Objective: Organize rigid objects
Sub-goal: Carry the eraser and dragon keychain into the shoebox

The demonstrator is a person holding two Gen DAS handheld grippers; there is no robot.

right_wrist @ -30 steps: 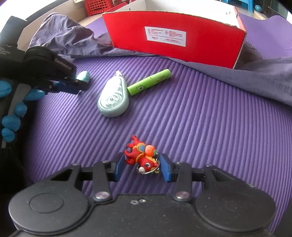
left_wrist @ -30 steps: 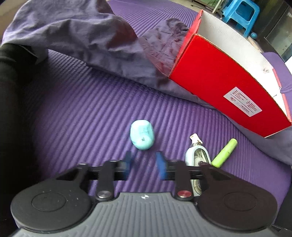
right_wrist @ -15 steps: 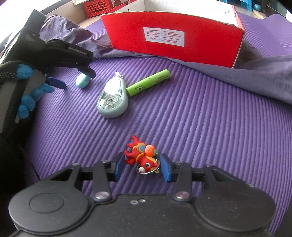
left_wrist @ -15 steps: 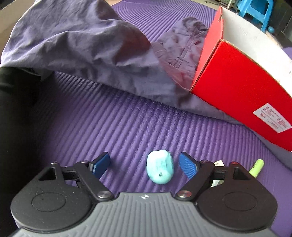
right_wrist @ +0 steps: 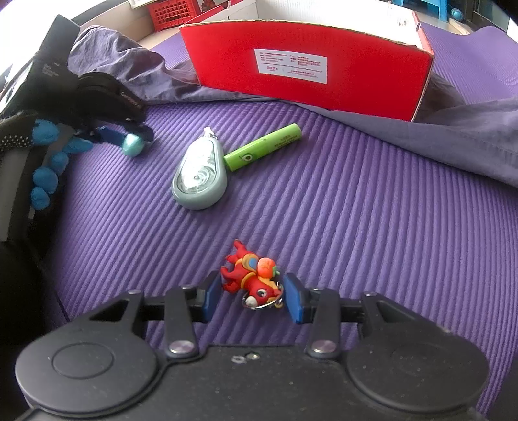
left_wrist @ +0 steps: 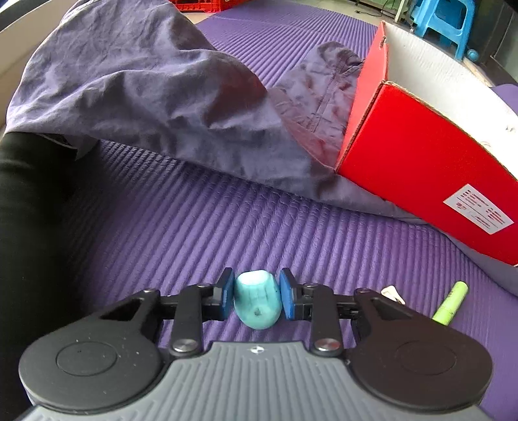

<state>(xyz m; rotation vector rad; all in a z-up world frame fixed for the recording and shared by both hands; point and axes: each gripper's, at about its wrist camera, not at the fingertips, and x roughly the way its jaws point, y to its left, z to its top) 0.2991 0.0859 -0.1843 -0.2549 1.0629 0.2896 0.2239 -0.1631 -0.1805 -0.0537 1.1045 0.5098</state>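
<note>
My left gripper [left_wrist: 257,293] is shut on a small turquoise egg-shaped object [left_wrist: 258,299] low over the purple mat; both also show at the left of the right wrist view [right_wrist: 132,144]. My right gripper [right_wrist: 252,296] is shut on a red and orange toy figure keychain [right_wrist: 251,278] resting on the mat. A grey-green tape dispenser [right_wrist: 199,178] and a green marker [right_wrist: 262,147] lie on the mat between the grippers. The red cardboard box [right_wrist: 304,77] stands open at the back, and also at the right of the left wrist view [left_wrist: 417,171].
A rumpled purple-grey cloth [left_wrist: 145,97] lies behind and under the box, spreading to the right [right_wrist: 453,136]. The ribbed purple mat [right_wrist: 356,210] covers the floor. A blue stool [left_wrist: 443,22] and a red crate [right_wrist: 170,14] stand beyond the mat.
My left gripper opened wide around the turquoise object, moved forward and closed on it. My right gripper has stayed shut on the toy figure without moving.
</note>
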